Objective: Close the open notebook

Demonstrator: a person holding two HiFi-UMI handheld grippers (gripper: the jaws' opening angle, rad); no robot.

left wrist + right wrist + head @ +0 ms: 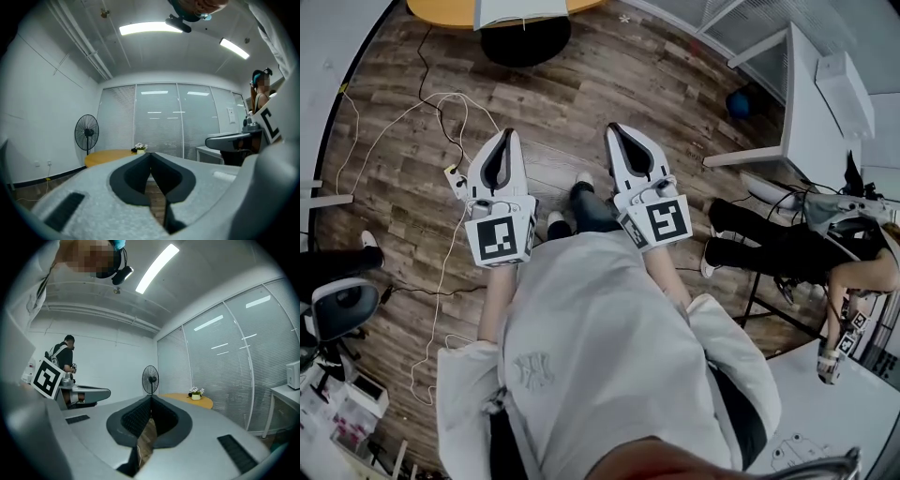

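A white, open-looking notebook [520, 11] lies on a round yellow table [441, 11] at the far top of the head view, well ahead of both grippers. I hold both grippers level over the wooden floor, side by side. The left gripper [508, 133] is shut, its tips meeting with nothing between them [150, 153]. The right gripper [612, 128] is likewise shut and empty [151, 397]. In the gripper views the yellow table [112, 156] [187, 399] carries a small flower pot [140, 148] [196, 393]; the notebook does not show there.
A black stool base [525, 42] stands under the table. White cables [441, 103] trail across the floor at left. A white desk [806, 103] and a seated person [787, 248] are at right, an office chair [337, 305] at left. A standing fan [86, 132] is by the wall.
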